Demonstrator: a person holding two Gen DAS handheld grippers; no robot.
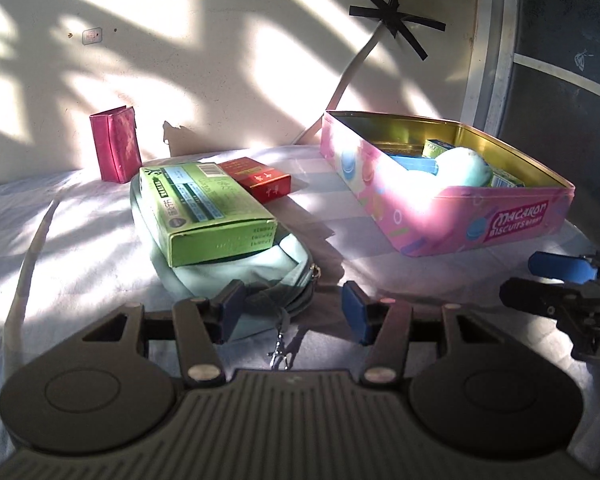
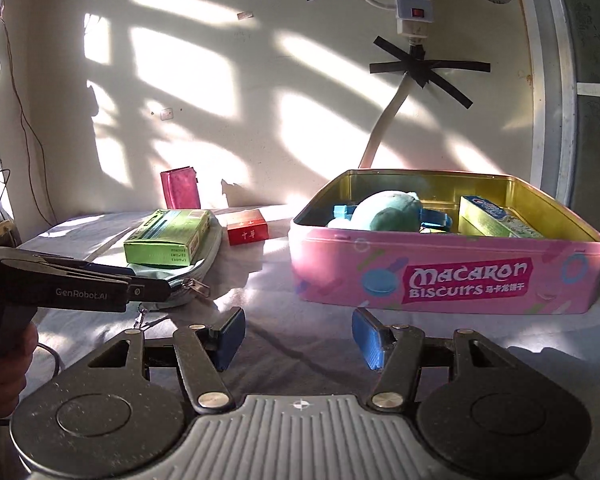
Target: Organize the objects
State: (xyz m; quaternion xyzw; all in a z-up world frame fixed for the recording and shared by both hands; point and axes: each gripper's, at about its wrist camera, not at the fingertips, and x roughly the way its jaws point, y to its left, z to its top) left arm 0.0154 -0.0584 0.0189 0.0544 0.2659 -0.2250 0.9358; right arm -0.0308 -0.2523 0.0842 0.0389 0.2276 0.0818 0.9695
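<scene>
A pink Macaron Biscuits tin (image 1: pixel 516 224) (image 2: pixel 452 276) stands open at the right, holding a teal plush toy (image 1: pixel 464 166) (image 2: pixel 388 210), a blue item and small boxes. A green box (image 1: pixel 208 212) (image 2: pixel 166 236) lies on a light teal zip pouch (image 1: pixel 240 276) (image 2: pixel 188 280). A red pack (image 1: pixel 260 178) (image 2: pixel 247 230) lies behind them. A magenta box (image 1: pixel 116 144) (image 2: pixel 180 188) stands by the wall. My left gripper (image 1: pixel 292 312) is open, its jaws astride the pouch's near end. My right gripper (image 2: pixel 298 338) is open and empty before the tin.
Everything sits on a pale cloth-covered surface (image 1: pixel 80 240) against a sunlit wall. A power strip (image 2: pixel 414 12) and taped cable (image 2: pixel 420 68) hang on the wall above the tin. The right gripper shows at the edge of the left wrist view (image 1: pixel 560 280).
</scene>
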